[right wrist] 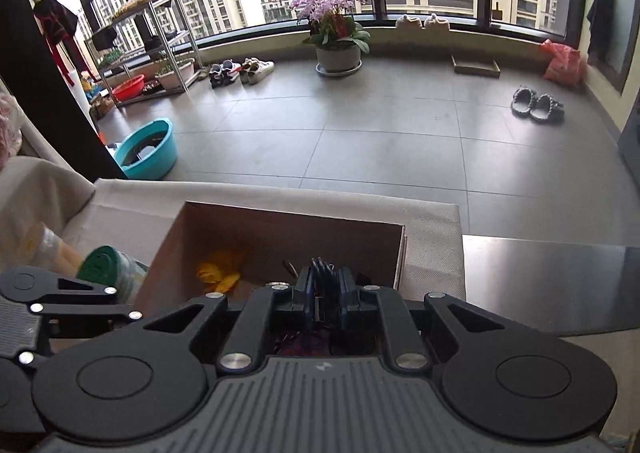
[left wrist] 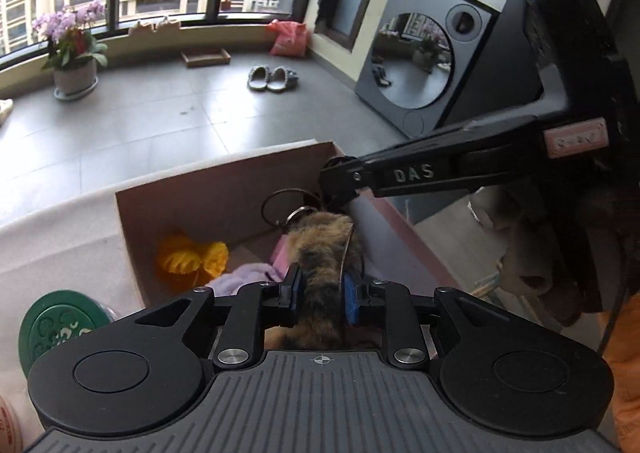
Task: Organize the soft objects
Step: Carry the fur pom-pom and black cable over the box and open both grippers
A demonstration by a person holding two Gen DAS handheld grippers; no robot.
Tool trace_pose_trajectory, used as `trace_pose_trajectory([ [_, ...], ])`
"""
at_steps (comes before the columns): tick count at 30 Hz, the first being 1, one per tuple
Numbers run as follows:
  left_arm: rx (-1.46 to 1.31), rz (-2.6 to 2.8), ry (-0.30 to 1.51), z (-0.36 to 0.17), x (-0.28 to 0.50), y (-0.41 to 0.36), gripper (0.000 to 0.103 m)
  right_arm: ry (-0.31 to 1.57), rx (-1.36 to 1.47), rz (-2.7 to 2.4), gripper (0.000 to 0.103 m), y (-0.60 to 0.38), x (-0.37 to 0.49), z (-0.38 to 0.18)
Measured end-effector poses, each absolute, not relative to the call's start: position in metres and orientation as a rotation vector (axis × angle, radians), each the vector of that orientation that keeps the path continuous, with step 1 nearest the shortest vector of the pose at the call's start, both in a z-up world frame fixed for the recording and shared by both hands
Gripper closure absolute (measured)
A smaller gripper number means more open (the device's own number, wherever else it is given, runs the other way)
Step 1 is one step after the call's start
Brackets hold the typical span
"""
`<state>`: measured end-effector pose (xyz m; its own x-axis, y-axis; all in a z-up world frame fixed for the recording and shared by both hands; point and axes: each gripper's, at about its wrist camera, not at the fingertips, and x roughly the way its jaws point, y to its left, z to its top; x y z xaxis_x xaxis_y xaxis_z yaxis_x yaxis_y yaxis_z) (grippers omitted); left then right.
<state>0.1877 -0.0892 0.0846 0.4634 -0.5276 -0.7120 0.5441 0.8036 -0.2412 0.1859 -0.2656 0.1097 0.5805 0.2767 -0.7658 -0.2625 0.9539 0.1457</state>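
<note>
While the left gripper was clamped on a furry brown-and-black plush right above the open cardboard box, the right gripper sat nearly closed on something dark and thin at the plush's ring end; what exactly, could not tell. In the left view its tip met the key rings. Box stood on the cloth-covered table. Already inside: yellow soft item, lavender cloth, pink piece. So task looked well along, plush probably the current piece, not yet released into the box. Green-lidded jar beside the box, left out. Remaining soft items outside the box: none clearly visible, so near the end, judging loosely.
</note>
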Motion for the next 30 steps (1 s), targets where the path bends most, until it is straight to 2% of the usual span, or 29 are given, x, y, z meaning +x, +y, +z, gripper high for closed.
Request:
trace_pose_trajectory([
  [5, 0.188, -0.599, 0.906, 0.069, 0.186, -0.097, 0.076, 0.905, -0.023, 0.380, 0.090, -0.232, 0.208, 0.100],
  [14, 0.103, -0.603, 0.913, 0.070, 0.206, -0.101, 0.077, 0.953, -0.061, 0.421, 0.084, -0.196, 0.215, 0.099],
  [16, 0.107, -0.614, 0.890, 0.076, 0.200, -0.096, 0.077, 0.964, -0.036, 0.437, 0.082, -0.196, 0.212, 0.101],
  [18, 0.116, -0.610, 0.863, 0.083, 0.197, -0.092, 0.077, 0.971, 0.005, 0.442, 0.074, -0.200, 0.209, 0.106],
  [20, 0.102, -0.604, 0.829, 0.092, 0.192, -0.085, 0.077, 0.951, 0.003, 0.425, 0.060, -0.202, 0.203, 0.114],
  [30, -0.045, -0.473, 0.591, 0.129, 0.141, -0.024, 0.077, 0.919, -0.076, 0.207, 0.058, -0.207, 0.157, 0.126],
])
